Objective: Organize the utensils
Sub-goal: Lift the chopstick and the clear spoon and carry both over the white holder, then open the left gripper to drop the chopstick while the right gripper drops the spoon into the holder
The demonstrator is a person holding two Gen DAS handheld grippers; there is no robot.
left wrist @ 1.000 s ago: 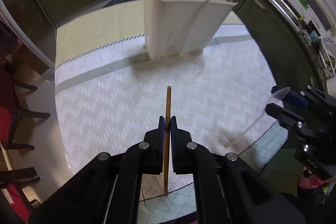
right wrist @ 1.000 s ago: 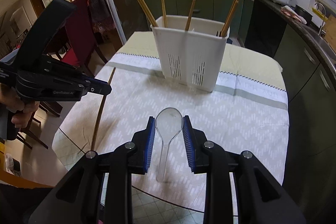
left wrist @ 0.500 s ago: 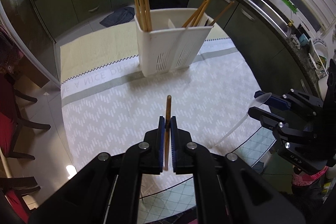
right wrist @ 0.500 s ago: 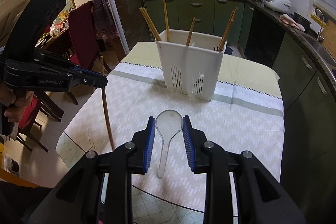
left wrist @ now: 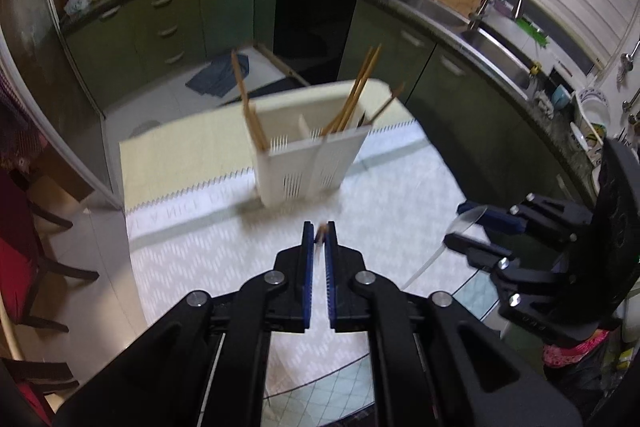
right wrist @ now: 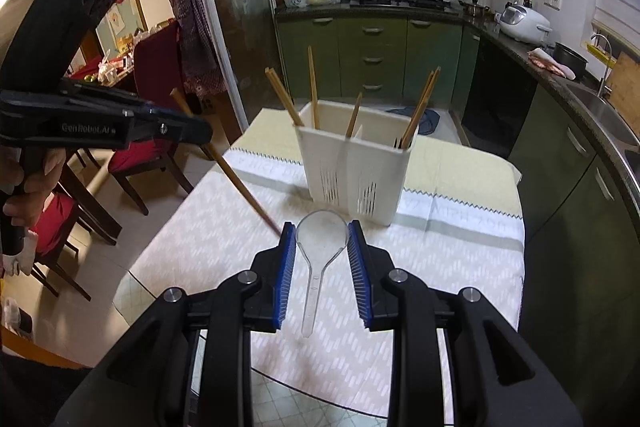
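Seen first through the left wrist camera, the left gripper [left wrist: 319, 227] is clamped tight on a wooden chopstick [left wrist: 319, 231], of which only the blurred tip is seen between the blue pads [left wrist: 306, 267]. Beyond it, a white utensil holder [left wrist: 310, 157] is stood on a patterned tablecloth [left wrist: 200, 259], with several chopsticks leaned in its compartments; how many cannot be counted with certainty because of the blur. At the right edge of this view the right gripper [left wrist: 466, 223] is seen from the side, a clear plastic spoon [left wrist: 466, 219] pinched between its fingers, bowl up and handle slanting down. Through the right wrist camera, the right gripper [right wrist: 322, 239] is closed narrowly on the bowl of the clear plastic spoon [right wrist: 320, 239], the handle hanging down toward the camera above the tablecloth [right wrist: 440, 259]. The utensil holder [right wrist: 356, 167] is seen just beyond the fingertips, divided into compartments, with chopsticks upright or tilted inside. At the left, the left gripper [right wrist: 200, 133] is held by a hand [right wrist: 28, 183], and the chopstick [right wrist: 236, 175] is gripped near its upper end, slanted down to the right, with its lower tip close beside the right gripper's left finger [right wrist: 286, 259].
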